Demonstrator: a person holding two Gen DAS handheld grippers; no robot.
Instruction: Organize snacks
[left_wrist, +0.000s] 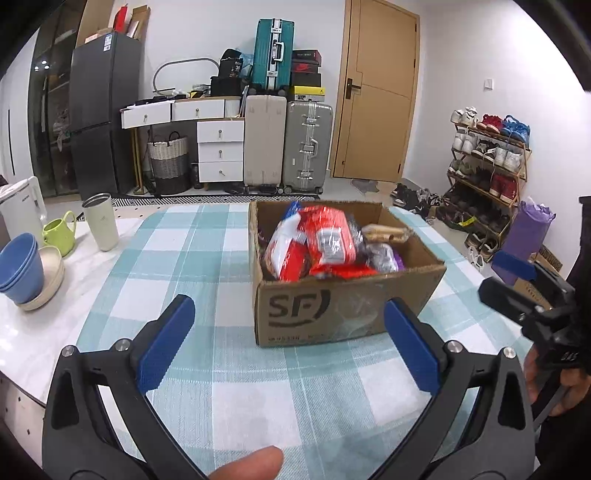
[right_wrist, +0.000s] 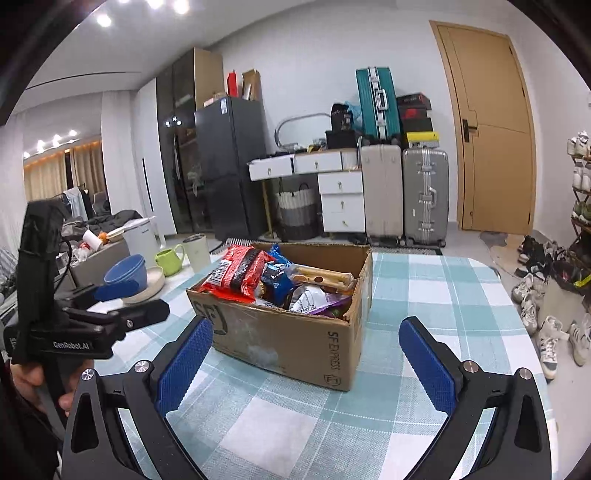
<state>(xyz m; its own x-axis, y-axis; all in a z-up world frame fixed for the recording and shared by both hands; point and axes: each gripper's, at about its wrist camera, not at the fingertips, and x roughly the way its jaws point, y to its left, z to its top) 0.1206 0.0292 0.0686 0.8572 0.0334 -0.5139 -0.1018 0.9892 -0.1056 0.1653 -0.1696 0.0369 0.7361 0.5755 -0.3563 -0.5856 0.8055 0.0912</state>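
Note:
An open cardboard box (left_wrist: 332, 306) (right_wrist: 280, 336) marked SF stands on the checked tablecloth (left_wrist: 221, 387), packed with snack packets: a red one (left_wrist: 328, 236) (right_wrist: 236, 273), a blue one (right_wrist: 277, 277), a purple one (left_wrist: 384, 258) and a long biscuit pack (right_wrist: 325, 277). My left gripper (left_wrist: 288, 339) stands open just short of the box's near wall, nothing between its blue pads (left_wrist: 166, 350). My right gripper (right_wrist: 306, 362) is open too, its pads either side of the box's near corner without touching. Each gripper shows at the edge of the other's view (left_wrist: 517, 291) (right_wrist: 110, 306).
On the table's left stand stacked blue bowls (left_wrist: 20, 269), a green mug (left_wrist: 61, 232), a white tumbler (left_wrist: 101, 221) and a white kettle (left_wrist: 22, 206). Beyond the table are suitcases (left_wrist: 288, 147), a drawer unit, a fridge, a door and a shoe rack (left_wrist: 484, 170).

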